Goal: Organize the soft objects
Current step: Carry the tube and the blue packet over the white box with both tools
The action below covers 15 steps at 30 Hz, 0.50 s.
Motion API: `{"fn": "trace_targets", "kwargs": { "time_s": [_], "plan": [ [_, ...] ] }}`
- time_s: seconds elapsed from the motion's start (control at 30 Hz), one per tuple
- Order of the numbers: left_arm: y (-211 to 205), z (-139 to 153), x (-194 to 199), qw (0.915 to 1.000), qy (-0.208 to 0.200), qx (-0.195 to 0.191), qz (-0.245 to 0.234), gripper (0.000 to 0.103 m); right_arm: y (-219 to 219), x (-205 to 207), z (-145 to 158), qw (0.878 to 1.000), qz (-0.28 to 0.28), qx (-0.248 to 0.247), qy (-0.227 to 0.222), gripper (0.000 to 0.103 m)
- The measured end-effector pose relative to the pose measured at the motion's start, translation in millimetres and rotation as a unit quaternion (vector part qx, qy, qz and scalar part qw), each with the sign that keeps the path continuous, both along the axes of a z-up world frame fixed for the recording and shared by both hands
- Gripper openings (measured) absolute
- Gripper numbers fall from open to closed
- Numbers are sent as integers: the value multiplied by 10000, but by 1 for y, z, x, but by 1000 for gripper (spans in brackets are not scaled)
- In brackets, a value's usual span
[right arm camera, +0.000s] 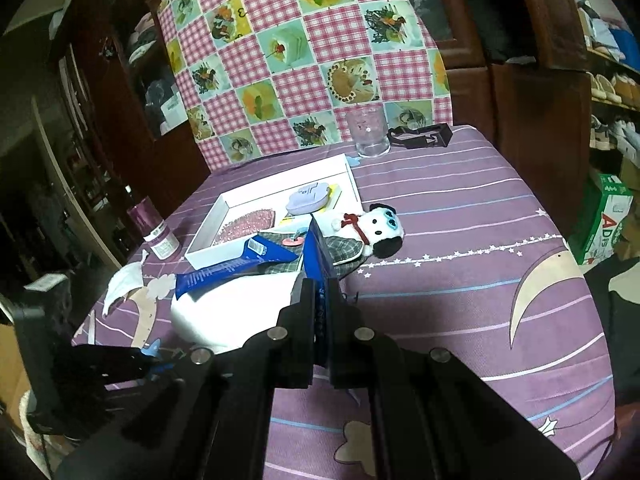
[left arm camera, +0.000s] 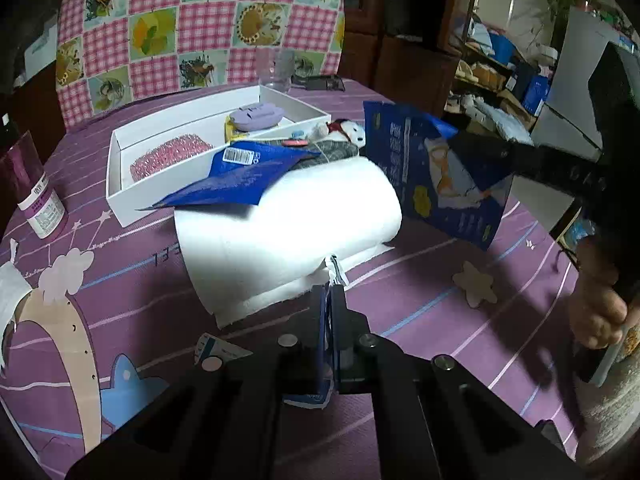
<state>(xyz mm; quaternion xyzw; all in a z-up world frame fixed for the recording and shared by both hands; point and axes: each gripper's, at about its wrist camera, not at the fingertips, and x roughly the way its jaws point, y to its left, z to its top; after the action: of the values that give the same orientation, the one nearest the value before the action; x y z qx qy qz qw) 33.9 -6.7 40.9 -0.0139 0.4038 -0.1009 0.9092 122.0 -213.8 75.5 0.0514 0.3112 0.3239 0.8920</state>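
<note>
A table under a purple striped cloth [right arm camera: 460, 216] fills the middle. At 12 o'clock stands a chair back in a pink checked cover [right arm camera: 304, 52]. Dark wooden cabinets [right arm camera: 520, 92] run from 1 to 2 o'clock, with cluttered shelves [right arm camera: 612, 84] at 3 o'clock. The light is dim.

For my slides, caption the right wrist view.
Right gripper clamps a blue packet above the paper roll, plush dog beyond.

Right gripper [right arm camera: 321, 300] fingers clamped on blue packet [right arm camera: 318, 256], plush dog [right arm camera: 376, 230] at one o'clock, white tray [right arm camera: 224, 204] at eleven o'clock
</note>
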Motion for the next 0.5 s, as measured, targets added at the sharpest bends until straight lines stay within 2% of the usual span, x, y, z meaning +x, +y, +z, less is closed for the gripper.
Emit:
{"fn": "trace_targets", "kwargs": {
  "time_s": [0.5],
  "plan": [
    [3,16,-8,9989,-346,-327,54,0,5,-12,6,9996,181,2,-214,6]
  ]
}}
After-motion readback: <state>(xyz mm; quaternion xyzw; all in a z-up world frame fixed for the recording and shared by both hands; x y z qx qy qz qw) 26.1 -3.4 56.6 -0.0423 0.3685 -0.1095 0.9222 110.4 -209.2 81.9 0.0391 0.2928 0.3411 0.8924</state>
